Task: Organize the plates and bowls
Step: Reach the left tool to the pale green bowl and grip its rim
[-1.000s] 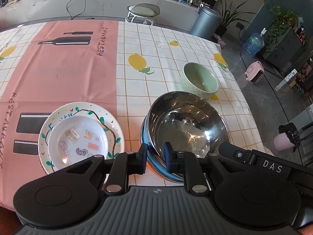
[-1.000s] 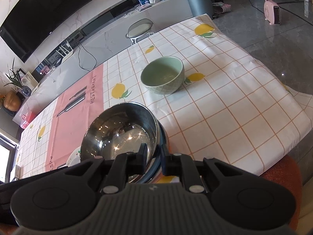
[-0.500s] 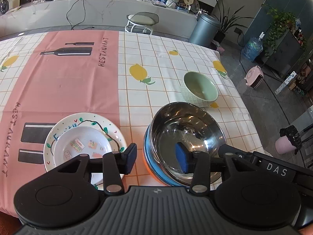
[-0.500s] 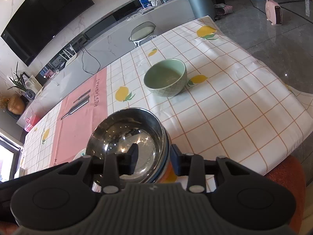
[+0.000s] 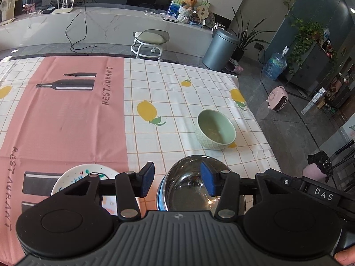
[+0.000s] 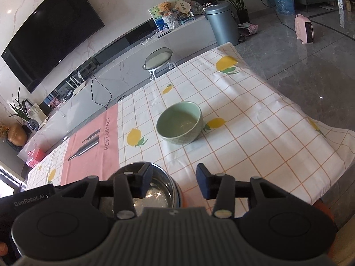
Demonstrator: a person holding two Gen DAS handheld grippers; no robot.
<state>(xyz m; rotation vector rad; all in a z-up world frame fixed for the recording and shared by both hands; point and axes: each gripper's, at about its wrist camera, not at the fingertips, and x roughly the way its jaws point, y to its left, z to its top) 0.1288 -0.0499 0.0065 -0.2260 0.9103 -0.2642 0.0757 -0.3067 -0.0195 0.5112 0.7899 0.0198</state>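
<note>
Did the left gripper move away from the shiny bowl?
Yes. The left gripper, fingers opening and empty, has pulled back and up from the steel bowl, which now sits lower in view.

Both grippers let go of the steel bowl's [image 5: 188, 186] rim: left gripper [image 5: 177, 180] and right gripper [image 6: 174, 182] jaws are opening (nothing pinched), lifting clear.

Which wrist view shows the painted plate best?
The left wrist view: the painted plate shows its decorated rim left of the steel bowl, though the gripper hides its near half. The right wrist view does not show it.
</note>
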